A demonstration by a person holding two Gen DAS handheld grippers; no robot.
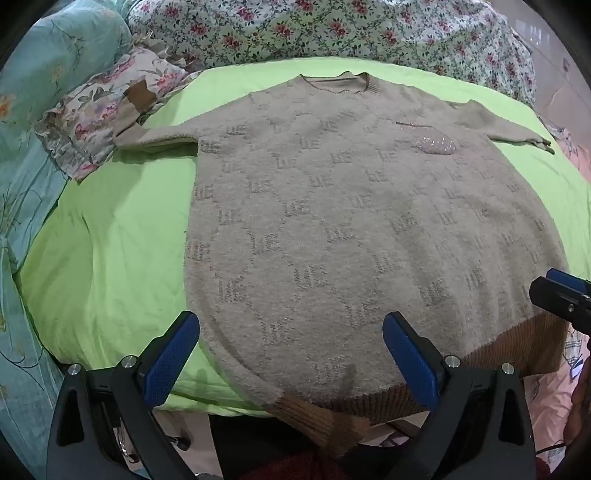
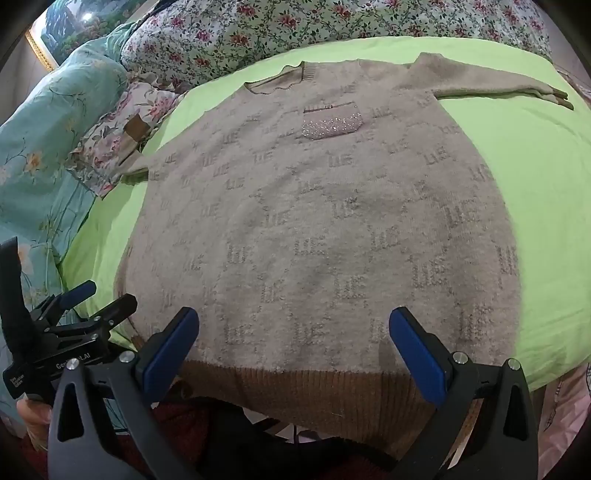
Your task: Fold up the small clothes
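A beige knitted sweater (image 1: 332, 221) lies spread flat, front up, on a lime-green sheet (image 1: 110, 258) that covers the bed. Its neckline points toward the far edge of the sheet and its brown ribbed hem (image 2: 295, 391) hangs just over the near edge. The knit carries a repeating grey letter pattern, and a small sequinned pocket (image 2: 330, 125) sits on the chest below the collar. One sleeve (image 1: 155, 138) reaches out toward the left edge of the sheet, its brown cuff resting on a floral pillow (image 1: 92, 122); the other sleeve (image 2: 491, 86) stretches toward the far right corner, lying flat on the green. Behind the sheet's far edge is a bunched floral quilt (image 1: 295, 33), and a teal flowered bedcover (image 1: 33, 184) runs along the left side. The left gripper (image 1: 291, 354) hovers over the near left part of the hem, its blue-padded fingers (image 1: 173, 354) spread wide with nothing between them; one finger sits above the green sheet just beside the sweater's left edge, the other above the hem. The right gripper (image 2: 293, 350) is held over the near middle of the hem, its jaws likewise wide apart and empty. In the right wrist view the left gripper appears at the lower left, held by a hand (image 2: 31, 417) of which only a little shows.
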